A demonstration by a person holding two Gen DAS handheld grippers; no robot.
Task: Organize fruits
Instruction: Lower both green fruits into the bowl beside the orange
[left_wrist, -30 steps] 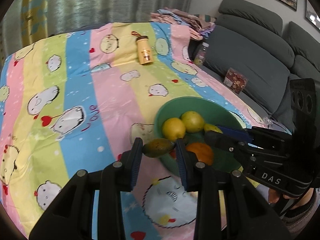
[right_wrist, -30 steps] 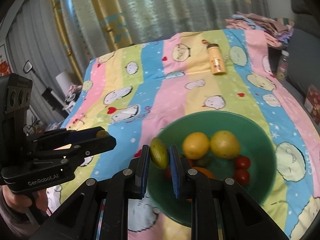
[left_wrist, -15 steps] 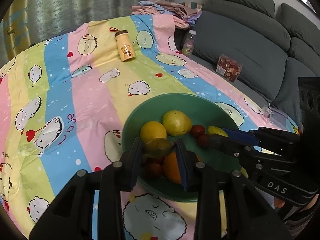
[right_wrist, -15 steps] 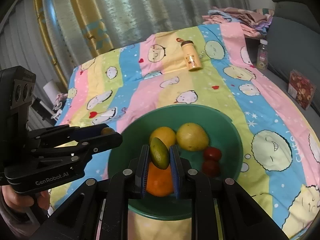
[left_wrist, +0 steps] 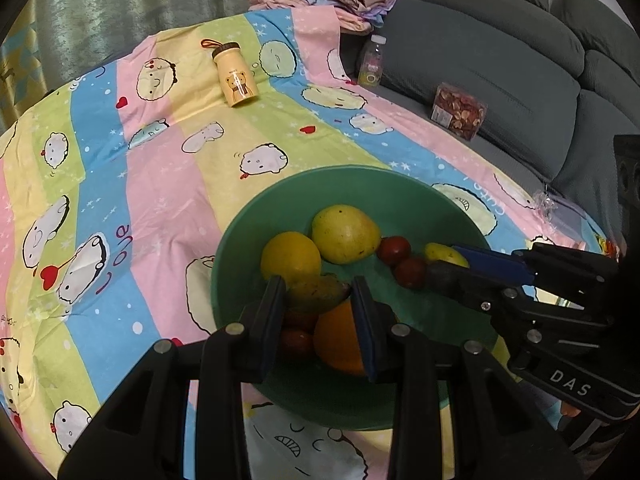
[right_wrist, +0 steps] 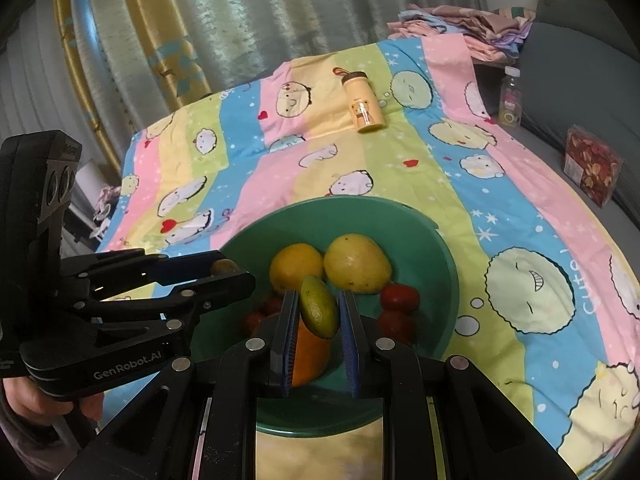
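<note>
Both grippers [left_wrist: 318, 300] [right_wrist: 318, 312] nearer; perhaps four tomatoes [left_wrist: 394, 251].

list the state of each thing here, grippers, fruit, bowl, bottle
left gripper: shut on a brownish-green fruit, above the bowl
right gripper: shut on a green fruit, above the bowl
green bowl: upright, holding loose fruit
yellow bottle: lying on its side, cap on
orange: loose in the bowl

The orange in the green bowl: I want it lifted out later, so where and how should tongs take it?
Probably from above, across its round middle. The orange lies low in the green bowl, near the front wall, with small red fruits on one side, so a level approach looks blocked.
</note>
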